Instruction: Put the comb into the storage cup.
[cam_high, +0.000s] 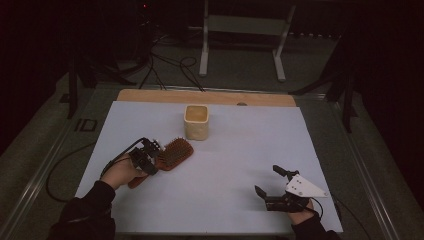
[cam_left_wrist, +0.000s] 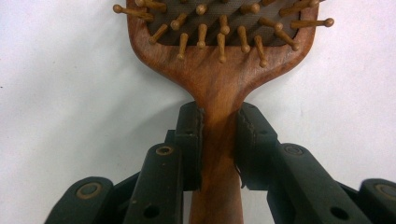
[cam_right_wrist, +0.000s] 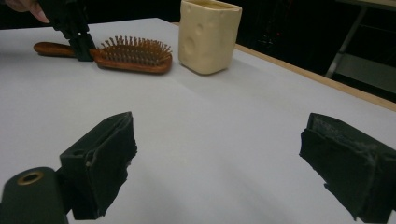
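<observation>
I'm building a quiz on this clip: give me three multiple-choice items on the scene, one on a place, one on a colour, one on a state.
1. Where does the left gripper grasp the hairbrush?
A. neck of the handle
B. bristle pad
C. handle's far end

2. What colour is the cup?
A. blue
B. cream
C. black

3. How is the right gripper?
A. shut on the cup
B. open, empty
C. holding the brush

Answers: 1 A, its fingers press the neck below the head. 2 B, pale cream walls. 3 B, wide apart over bare table.
</observation>
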